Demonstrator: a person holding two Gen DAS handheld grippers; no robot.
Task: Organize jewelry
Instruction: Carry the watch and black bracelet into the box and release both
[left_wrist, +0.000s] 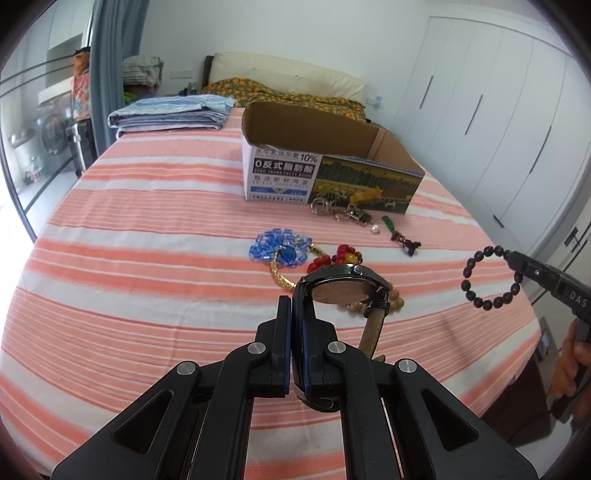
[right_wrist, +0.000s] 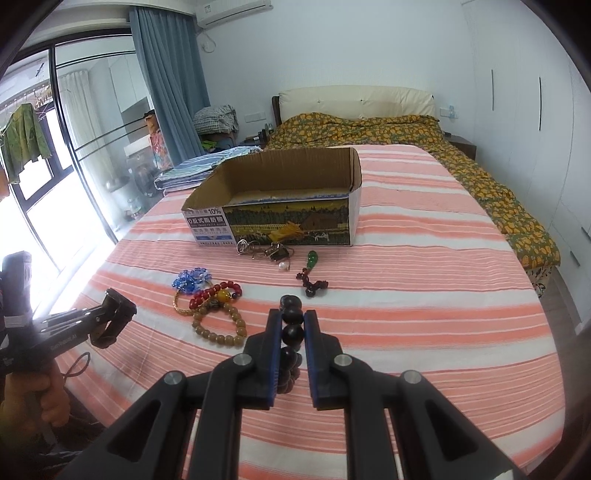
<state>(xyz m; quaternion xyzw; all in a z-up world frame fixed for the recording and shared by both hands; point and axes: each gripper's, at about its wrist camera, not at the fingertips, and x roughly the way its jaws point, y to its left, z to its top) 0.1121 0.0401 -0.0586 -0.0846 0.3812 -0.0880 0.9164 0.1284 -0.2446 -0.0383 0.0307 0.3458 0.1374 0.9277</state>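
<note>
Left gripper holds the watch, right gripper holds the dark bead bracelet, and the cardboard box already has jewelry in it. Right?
Not quite: the cardboard box looks empty in the right wrist view. The left gripper does hold the watch, the right gripper the dark bead bracelet.

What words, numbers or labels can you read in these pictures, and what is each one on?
"10%": box
"0反式脂肪酸": box
"ZERO TRANS FATTY ACIDS": box, only just legible
"DAS": right gripper, cut off by the frame
Small print on the left gripper: too blurred
Other lines on the box: too small
</note>
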